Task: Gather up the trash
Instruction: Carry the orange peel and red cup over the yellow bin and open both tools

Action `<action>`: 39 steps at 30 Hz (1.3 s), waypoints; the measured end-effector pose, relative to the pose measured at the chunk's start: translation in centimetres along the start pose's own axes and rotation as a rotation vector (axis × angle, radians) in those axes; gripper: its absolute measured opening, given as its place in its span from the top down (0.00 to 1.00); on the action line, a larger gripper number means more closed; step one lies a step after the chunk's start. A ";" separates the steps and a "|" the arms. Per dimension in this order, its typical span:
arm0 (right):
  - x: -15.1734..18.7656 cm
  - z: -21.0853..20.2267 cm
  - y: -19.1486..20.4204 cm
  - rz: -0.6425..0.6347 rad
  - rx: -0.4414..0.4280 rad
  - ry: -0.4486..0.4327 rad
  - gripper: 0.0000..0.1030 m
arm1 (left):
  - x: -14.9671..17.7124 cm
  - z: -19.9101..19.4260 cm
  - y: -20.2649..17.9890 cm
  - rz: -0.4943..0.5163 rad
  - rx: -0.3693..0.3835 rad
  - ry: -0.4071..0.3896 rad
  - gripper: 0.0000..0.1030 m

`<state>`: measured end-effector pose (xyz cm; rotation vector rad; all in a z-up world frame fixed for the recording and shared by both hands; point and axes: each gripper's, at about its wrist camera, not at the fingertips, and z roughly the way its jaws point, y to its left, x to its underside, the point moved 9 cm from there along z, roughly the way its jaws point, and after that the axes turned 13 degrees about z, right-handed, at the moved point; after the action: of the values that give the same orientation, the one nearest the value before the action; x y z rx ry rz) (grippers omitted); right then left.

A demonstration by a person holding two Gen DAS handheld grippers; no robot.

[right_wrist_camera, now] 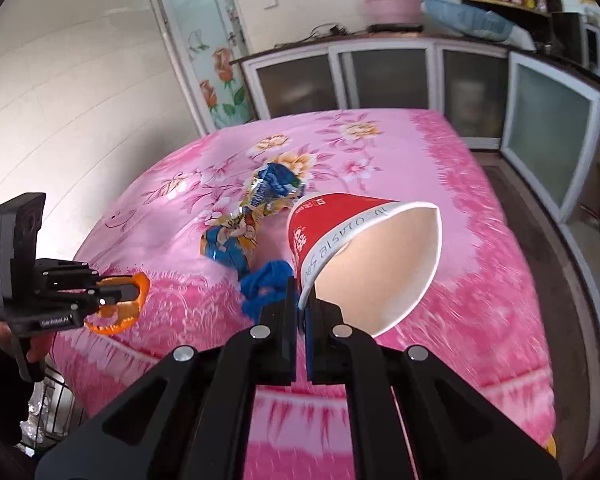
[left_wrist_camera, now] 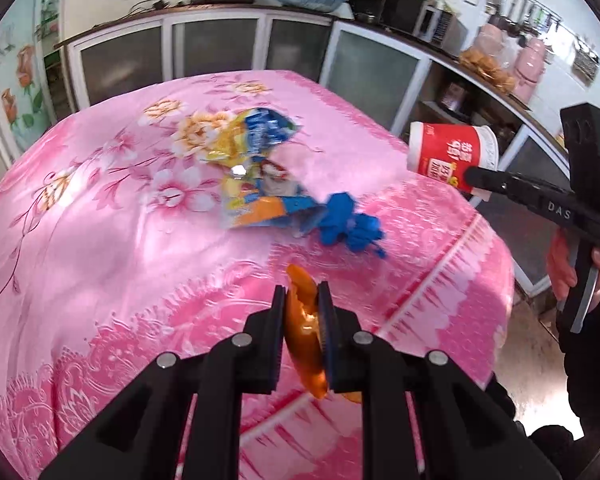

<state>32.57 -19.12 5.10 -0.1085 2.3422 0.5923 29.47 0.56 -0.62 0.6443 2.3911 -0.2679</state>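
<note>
Left hand-held gripper (left_wrist_camera: 302, 300) grasps orange peel (left_wrist_camera: 305, 332); right hand-held gripper (right_wrist_camera: 299, 296) pinches the red paper cup (right_wrist_camera: 340, 224) rim. Both are clear above the pink surface (left_wrist_camera: 100, 240) near its front edge.

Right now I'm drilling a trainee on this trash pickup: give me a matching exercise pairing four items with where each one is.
Items:
1. orange peel
2. red paper cup
3. blue glove
4. snack wrapper

Places:
A. pinched by its rim in the right claw
B. crumpled beside the wrapper on the cloth
C. clamped in the left claw
D. on the flower print

Pairs: 1-C, 2-A, 3-B, 4-D
</note>
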 end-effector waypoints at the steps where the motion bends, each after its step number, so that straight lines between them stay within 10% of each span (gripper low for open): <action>1: 0.4 -1.0 -0.5 0.008 0.010 -0.013 0.98 | -0.1 -0.1 -0.5 0.011 0.008 -0.005 0.86; 21: 13.5 -20.8 -21.9 0.407 0.418 -0.203 0.98 | -8.0 6.2 -29.7 0.403 0.395 -0.061 0.85; 39: 25.6 -18.5 -37.1 0.738 0.507 -0.105 0.98 | -8.5 19.2 -48.9 0.621 0.486 0.113 0.85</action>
<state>10.78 -58.25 -14.18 1.0221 2.3140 0.3001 20.47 -51.26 -8.75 1.6122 2.0986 -0.5519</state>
